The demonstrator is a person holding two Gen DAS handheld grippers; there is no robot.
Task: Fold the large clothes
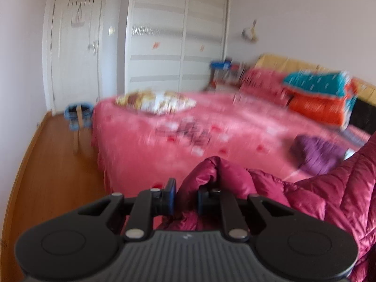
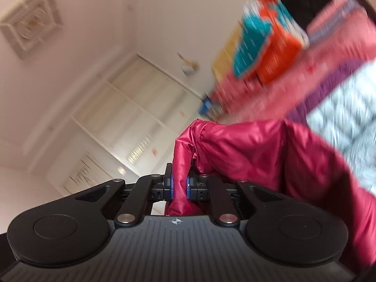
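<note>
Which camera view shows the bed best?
The left wrist view: the pink bed lies across the frame, level, beyond the left gripper holding the jacket. The right wrist view is tilted and blurred, showing only a strip of bed behind the right gripper.

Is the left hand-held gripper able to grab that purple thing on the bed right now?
Probably not yet. The left hand-held gripper is already shut on the red jacket, and the purple thing lies farther off on the bed.

The right gripper (image 2: 180, 185) pinched a fold of the shiny magenta quilted jacket (image 2: 246, 155) between its blue-padded fingers (image 2: 169, 185), camera tilted toward a white sliding-door wardrobe (image 2: 131, 127).
</note>
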